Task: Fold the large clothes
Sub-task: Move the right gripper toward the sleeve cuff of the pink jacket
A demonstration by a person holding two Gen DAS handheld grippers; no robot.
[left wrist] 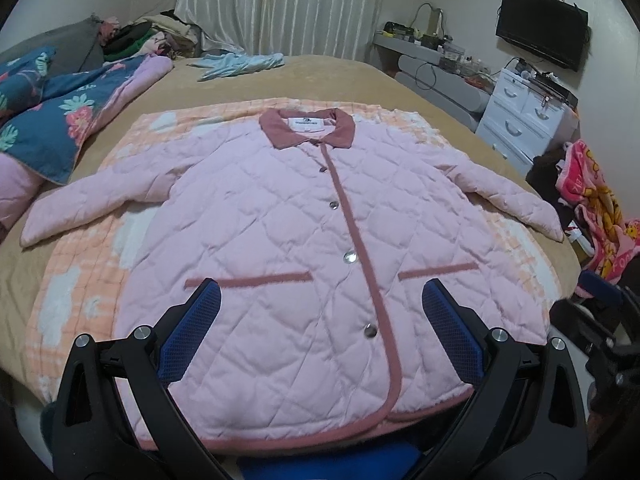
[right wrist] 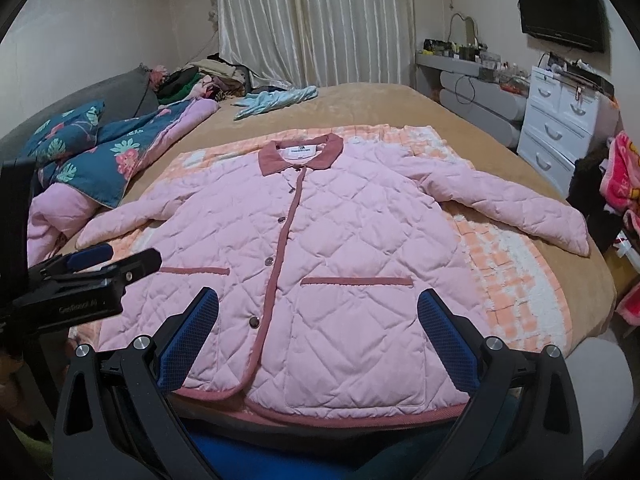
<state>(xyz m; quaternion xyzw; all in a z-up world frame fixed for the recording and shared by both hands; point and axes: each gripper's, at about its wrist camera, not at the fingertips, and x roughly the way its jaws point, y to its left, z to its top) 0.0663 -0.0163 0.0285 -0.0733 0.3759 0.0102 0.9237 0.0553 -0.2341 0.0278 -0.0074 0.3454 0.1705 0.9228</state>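
Both my tongs gape wide and hold nothing: my left gripper hangs over the hem of the pink quilted jacket, my right gripper over its pocket side. The jacket lies flat, buttoned, sleeves spread, on an orange checked blanket atop the tan bed. Farther off lie a floral quilt and white curtains.

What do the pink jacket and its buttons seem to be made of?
Jacket: likely a padded synthetic or cotton shell with a matte finish, judging by the puffy diamond quilting. Its collar looks like darker corduroy or velvet. Buttons: apparently metal snaps, shiny with glints.
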